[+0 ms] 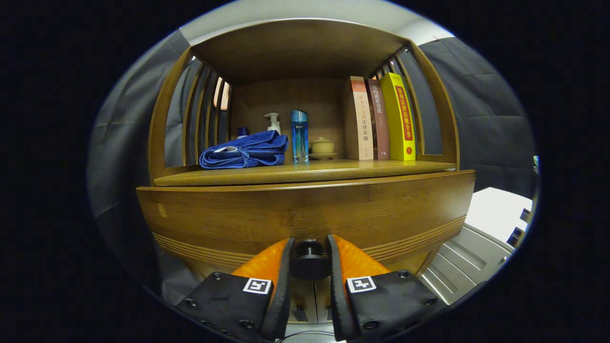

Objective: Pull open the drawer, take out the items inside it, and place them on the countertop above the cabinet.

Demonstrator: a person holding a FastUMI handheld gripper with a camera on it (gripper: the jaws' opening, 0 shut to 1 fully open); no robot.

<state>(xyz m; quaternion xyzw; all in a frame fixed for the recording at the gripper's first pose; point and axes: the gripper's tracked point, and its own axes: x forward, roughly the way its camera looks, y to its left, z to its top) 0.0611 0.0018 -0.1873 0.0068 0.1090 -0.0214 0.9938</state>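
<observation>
A brown wooden cabinet stands right before me, its drawer front (305,214) spanning the width below the countertop (305,171). A round black knob (310,259) juts from the drawer front, and my gripper (310,247) has both fingers pressed on its sides. The drawer looks closed, or pulled out only slightly, and its inside is hidden.
On the countertop sit a folded blue towel (245,151), a white pump bottle (273,123), a blue bottle (299,136), a small lidded cup on a saucer (322,146) and three upright books (380,119). A white unit (481,233) stands to the right of the cabinet.
</observation>
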